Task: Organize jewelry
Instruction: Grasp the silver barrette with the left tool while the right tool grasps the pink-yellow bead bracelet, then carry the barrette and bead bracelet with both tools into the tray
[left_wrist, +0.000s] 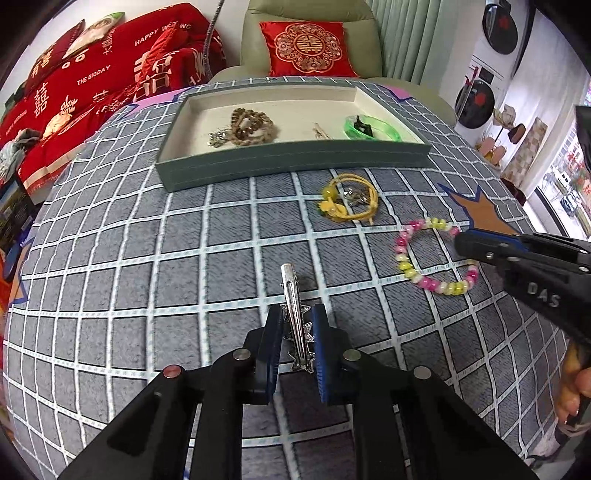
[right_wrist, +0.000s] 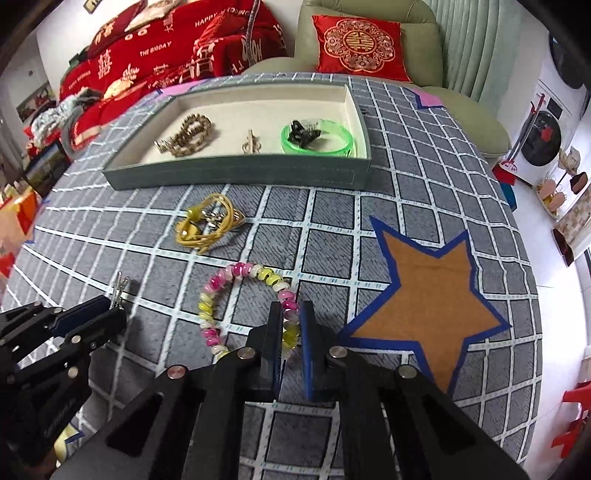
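My left gripper is shut on a silver hair clip with star trim, held just above the checked cloth; it also shows in the right wrist view. My right gripper is shut on the near side of a pink, yellow and white bead bracelet, which lies on the cloth; the bracelet also shows in the left wrist view. A yellow cord bracelet lies in front of the grey tray. The tray holds a brown bead chain, a small pale pin and a green bangle with a black claw clip inside.
The grey checked cloth covers the table and carries a brown star patch with blue edging. Red bedding lies to the far left, and a green sofa with a red cushion stands behind the tray.
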